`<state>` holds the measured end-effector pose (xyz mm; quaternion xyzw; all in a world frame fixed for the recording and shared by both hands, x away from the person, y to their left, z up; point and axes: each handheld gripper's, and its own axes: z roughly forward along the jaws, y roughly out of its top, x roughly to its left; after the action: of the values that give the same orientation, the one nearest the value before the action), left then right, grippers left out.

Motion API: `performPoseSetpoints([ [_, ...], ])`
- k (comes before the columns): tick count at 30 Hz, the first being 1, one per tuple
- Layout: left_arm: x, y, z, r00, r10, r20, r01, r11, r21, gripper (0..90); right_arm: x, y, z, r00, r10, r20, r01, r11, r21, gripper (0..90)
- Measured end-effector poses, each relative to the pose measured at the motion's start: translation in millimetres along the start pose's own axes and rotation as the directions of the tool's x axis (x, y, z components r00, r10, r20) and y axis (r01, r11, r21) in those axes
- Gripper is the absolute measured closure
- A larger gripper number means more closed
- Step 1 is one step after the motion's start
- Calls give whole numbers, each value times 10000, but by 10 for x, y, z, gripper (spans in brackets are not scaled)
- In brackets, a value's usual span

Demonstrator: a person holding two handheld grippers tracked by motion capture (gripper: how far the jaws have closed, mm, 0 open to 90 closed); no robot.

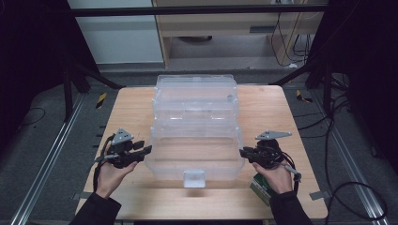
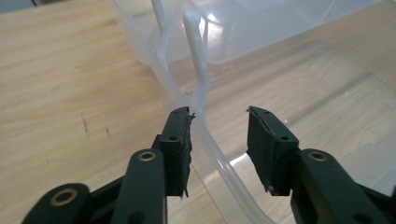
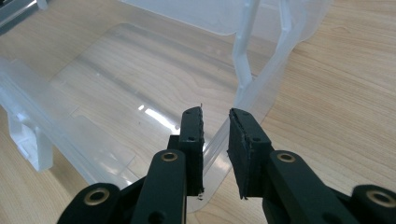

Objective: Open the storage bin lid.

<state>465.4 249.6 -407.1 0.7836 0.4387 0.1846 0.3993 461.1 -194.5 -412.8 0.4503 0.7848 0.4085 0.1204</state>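
While lengthwise on the table, clear box point(image 1: 195, 154) (latch nearside).

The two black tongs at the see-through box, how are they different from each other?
The left tongs stand wide open over the rim of the clear box, with the rim between the pads but only at the left pad. The right tongs are much narrower, closed on the opposite rim. In the high view the left tongs sit at the box's left side, the right tongs at its right. Both are black, hand-held, and reach the box's near end.
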Motion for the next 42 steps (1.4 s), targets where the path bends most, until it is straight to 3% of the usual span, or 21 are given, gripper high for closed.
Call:
performPoseSetpoints([
  [5, -9, -69, 55, 9998, 66, -175, -60, 9994, 345, 653, 4, 3, 0, 10000, -39, 51, 39, 10000, 30, 755],
  [7, 9, -91, 64, 9998, -190, 90, 188, 9995, 258, 676, 6, 3, 2, 10000, -71, 70, 71, 10000, 8, 755],
  [14, -21, -91, 40, 9999, -166, -37, 166, 9995, 273, 697, 8, 8, 2, 9999, -102, 92, 102, 9999, 42, 755],
  [22, 8, -107, 32, 9995, -214, 215, 212, 9997, 105, 688, 15, 15, 5, 9998, -153, 159, 152, 9999, 71, 751],
  [25, 25, -97, 0, 9998, -132, 139, 134, 9998, -122, 639, 29, 19, 5, 9995, -169, 250, 166, 9998, 103, 749],
  [27, 42, -85, -49, 9997, -209, 113, 213, 9990, -397, 604, 43, 23, -3, 9982, -379, 458, 374, 9992, 107, 705],
  [31, 82, -59, -153, 9994, -78, -346, 50, 9968, -794, 524, 63, 42, -87, 9964, -592, 602, 596, 9982, -60, 623],
  [35, 153, -66, -200, 9976, -76, -682, 12, 9955, -945, 480, 57, 75, -210, 9952, -626, 759, 644, 9977, -220, 519],
  [40, 286, -111, -208, 9932, -294, -1128, 220, 9976, -658, 443, 31, 72, -341, 9933, -822, 814, 821, 9966, 45, 403],
  [42, 336, -139, -199, 9905, -420, -1308, 316, 9962, -809, 440, 15, 66, -368, 9908, -899, 1009, 875, 9958, 278, 340],
])
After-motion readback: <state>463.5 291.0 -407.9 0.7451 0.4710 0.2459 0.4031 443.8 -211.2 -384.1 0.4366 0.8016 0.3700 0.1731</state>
